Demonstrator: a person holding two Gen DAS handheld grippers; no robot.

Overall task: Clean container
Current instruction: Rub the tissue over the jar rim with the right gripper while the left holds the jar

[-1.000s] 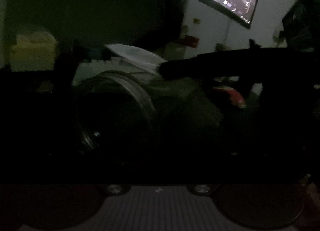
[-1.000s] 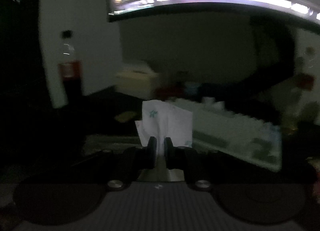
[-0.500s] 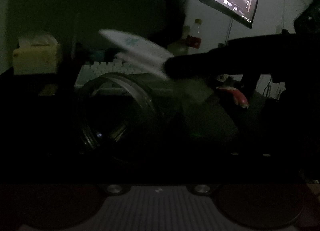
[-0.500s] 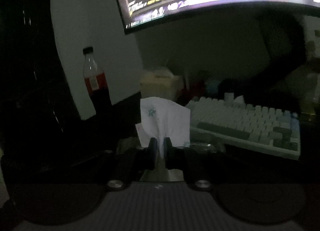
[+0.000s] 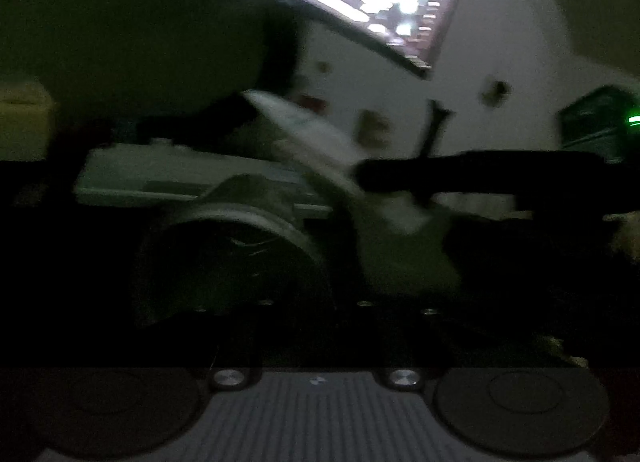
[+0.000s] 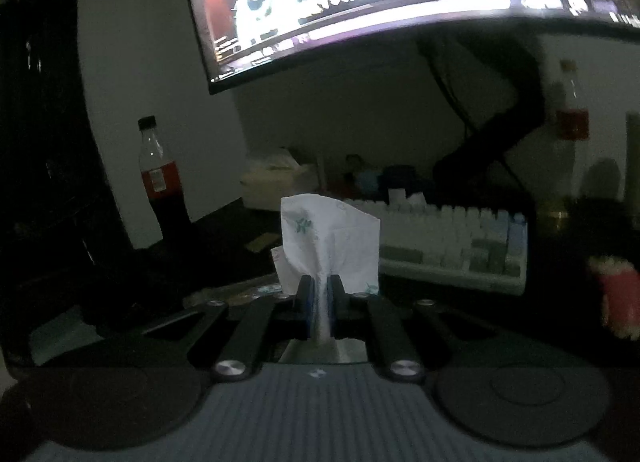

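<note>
The view from the left wrist is dark and blurred. A clear round container (image 5: pixel 240 230) lies on its side with its mouth toward me. My left gripper (image 5: pixel 320 290) is mostly lost in shadow. Its jaws are closing, and the right edge of the container's rim sits where they meet. My right gripper (image 5: pixel 360 174) reaches in from the right above the container's body. It is shut on a white tissue (image 5: pixel 312 134). Seen from the right wrist, the right gripper (image 6: pixel 320 286) pinches the flower-printed tissue (image 6: pixel 328 234), which stands upright.
A pale keyboard (image 6: pixel 452 242) lies across the desk under a lit monitor (image 6: pixel 400 2). A cola bottle (image 6: pixel 164 198) stands at the left and another bottle (image 6: pixel 572 118) at the right. A tissue box (image 6: pixel 276 178) sits behind. A red object (image 6: pixel 620 294) is at the right edge.
The left gripper's linkage has drawn in and its view has swung, while the container keeps its place in that view. The right gripper has moved sideways, still holding the tissue.
</note>
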